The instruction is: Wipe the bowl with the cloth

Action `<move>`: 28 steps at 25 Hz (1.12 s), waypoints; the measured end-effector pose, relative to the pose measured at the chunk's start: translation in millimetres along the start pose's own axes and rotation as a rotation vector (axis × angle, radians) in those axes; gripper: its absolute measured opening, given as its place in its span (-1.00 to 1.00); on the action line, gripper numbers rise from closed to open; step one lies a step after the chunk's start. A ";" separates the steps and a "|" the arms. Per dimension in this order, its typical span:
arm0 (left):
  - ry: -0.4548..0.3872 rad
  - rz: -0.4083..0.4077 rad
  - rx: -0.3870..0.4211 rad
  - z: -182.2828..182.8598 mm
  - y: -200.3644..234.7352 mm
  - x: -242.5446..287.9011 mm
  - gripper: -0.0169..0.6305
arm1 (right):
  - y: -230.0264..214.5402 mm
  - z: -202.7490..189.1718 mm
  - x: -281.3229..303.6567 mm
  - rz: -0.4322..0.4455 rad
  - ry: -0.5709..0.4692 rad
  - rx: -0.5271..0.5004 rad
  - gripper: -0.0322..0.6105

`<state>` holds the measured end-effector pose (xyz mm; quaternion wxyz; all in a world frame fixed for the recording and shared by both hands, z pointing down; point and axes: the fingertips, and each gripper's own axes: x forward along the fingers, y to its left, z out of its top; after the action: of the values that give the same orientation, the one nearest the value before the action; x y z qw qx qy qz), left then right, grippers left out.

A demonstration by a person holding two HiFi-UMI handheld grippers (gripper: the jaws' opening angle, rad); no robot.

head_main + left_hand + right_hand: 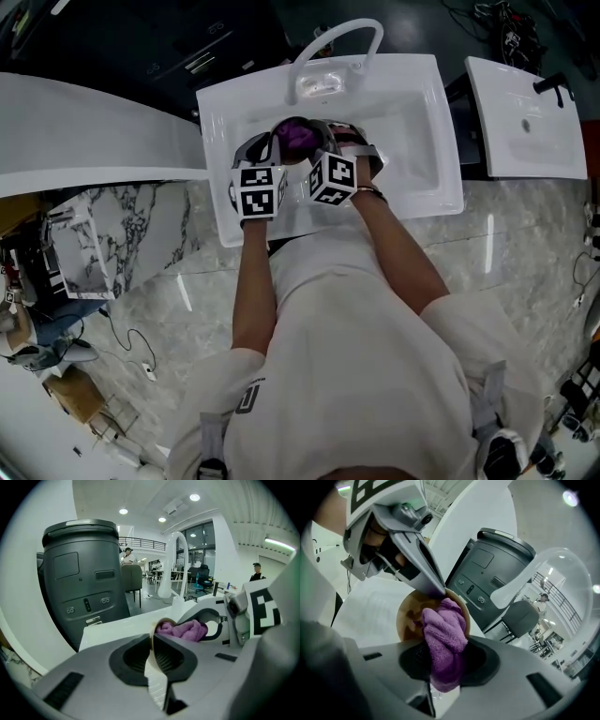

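Over the white sink (427, 122), near the faucet (339, 39), the left gripper (153, 654) has its jaws pinched on the rim of the brown bowl (408, 617), held edge-on above the basin. The purple cloth (446, 637) is bunched against the bowl's inner face. At right, the right gripper (443, 663) is clamped on that cloth. From the head view the bowl is largely hidden; it appears tilted.

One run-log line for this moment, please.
left gripper: shut on bowl rim | right gripper: shut on cloth | cloth: in bowl | above sink
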<state>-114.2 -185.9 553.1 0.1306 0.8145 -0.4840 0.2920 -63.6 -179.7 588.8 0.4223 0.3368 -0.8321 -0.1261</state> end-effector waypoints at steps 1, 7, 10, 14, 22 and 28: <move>0.002 0.008 -0.003 -1.8 3.0 -0.2 -0.86 | 4.4 -0.3 1.3 0.018 0.005 -0.015 -0.57; -0.005 0.043 -0.066 -6.4 22.3 -7.2 -0.87 | 39.1 12.7 -0.3 0.201 0.020 -0.066 -0.58; -0.035 0.051 -0.107 1.1 31.4 -11.7 -0.87 | 47.7 28.5 -3.1 0.255 0.005 -0.088 -0.60; -0.041 0.026 -0.126 4.3 26.6 -10.2 -0.86 | 62.1 46.4 -4.2 0.289 -0.044 -0.141 -0.61; -0.050 -0.069 -0.073 15.7 0.1 -5.1 -0.87 | 22.9 45.8 -10.6 0.118 -0.120 -0.088 -0.60; -0.023 -0.068 0.000 4.3 -11.3 -2.1 -0.87 | -17.8 29.5 -16.7 -0.005 -0.119 0.095 -0.59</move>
<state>-103.7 -180.9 549.2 0.1351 0.8339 -0.4574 0.2778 -71.8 -183.9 551.7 0.3550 0.3505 -0.8600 -0.1073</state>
